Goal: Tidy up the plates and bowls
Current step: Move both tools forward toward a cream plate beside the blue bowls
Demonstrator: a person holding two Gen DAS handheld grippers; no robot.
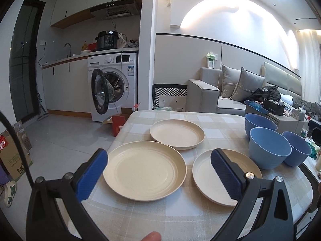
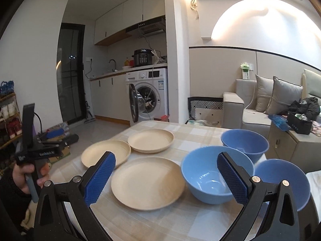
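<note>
Three cream plates lie apart on the checked table (image 1: 180,217): a near left plate (image 1: 144,169), a far plate (image 1: 177,133) and a near right plate (image 1: 202,177). Three blue bowls (image 1: 268,150) stand upright at the right. My left gripper (image 1: 158,174) is open and empty, hovering above the near left plate. In the right wrist view my right gripper (image 2: 166,177) is open and empty, above the near plate (image 2: 147,182) and the middle bowl (image 2: 208,177). The other bowls (image 2: 244,143) (image 2: 280,182) and plates (image 2: 105,155) (image 2: 150,140) show there too.
The left gripper's handle (image 2: 34,152) is held in a hand left of the table. A washing machine (image 1: 113,86) with an open door stands beyond the table's far edge. A grey sofa (image 1: 226,92) and a cluttered side cabinet (image 1: 280,116) stand on the right.
</note>
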